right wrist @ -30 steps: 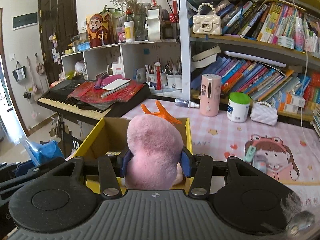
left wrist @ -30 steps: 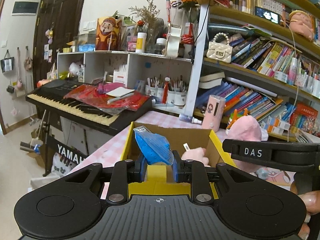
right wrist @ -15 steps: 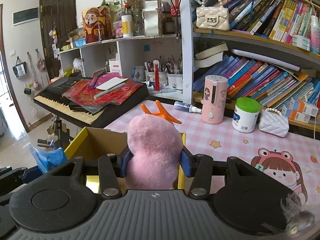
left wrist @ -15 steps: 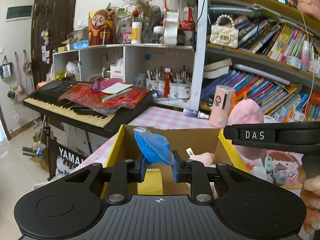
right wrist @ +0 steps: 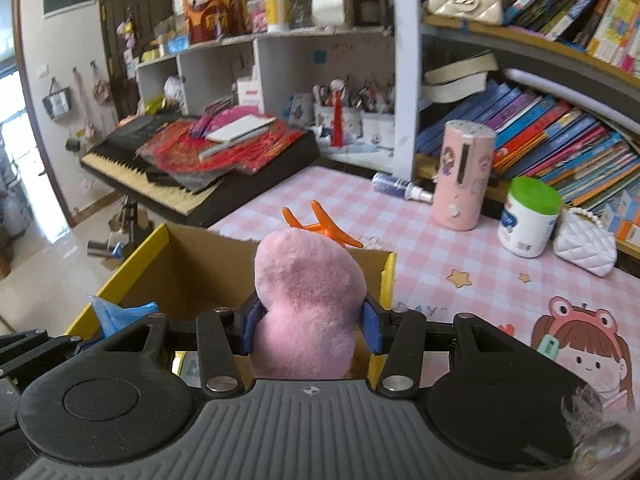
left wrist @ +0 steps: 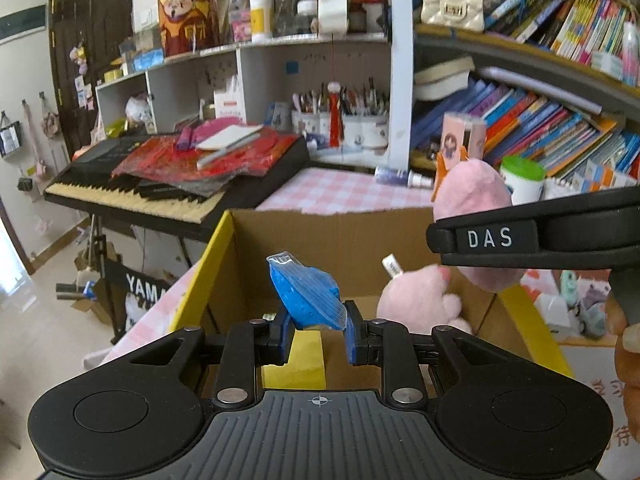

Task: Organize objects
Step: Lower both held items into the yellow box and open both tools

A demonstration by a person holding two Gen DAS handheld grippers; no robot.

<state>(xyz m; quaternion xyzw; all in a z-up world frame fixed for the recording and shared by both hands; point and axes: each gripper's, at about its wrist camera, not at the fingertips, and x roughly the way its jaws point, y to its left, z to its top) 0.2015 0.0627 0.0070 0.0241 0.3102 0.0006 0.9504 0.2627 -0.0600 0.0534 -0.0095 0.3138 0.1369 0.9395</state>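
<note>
My left gripper is shut on a blue plastic-wrapped packet and holds it over the open cardboard box with yellow flaps. A pink plush toy lies inside the box at the right. My right gripper is shut on a pink plush with orange antlers, held above the box's right side. The same plush and the right gripper body show at the right of the left wrist view. The blue packet shows at the lower left of the right wrist view.
The box stands on a pink checked tablecloth. Behind it stand a pink cylinder, a green-lidded jar, a white quilted purse and a small bottle. A keyboard piled with red papers is at the left, bookshelves behind.
Both grippers have risen and moved forward over the box, tilting down so that more of its inside shows. Each still holds its object.
</note>
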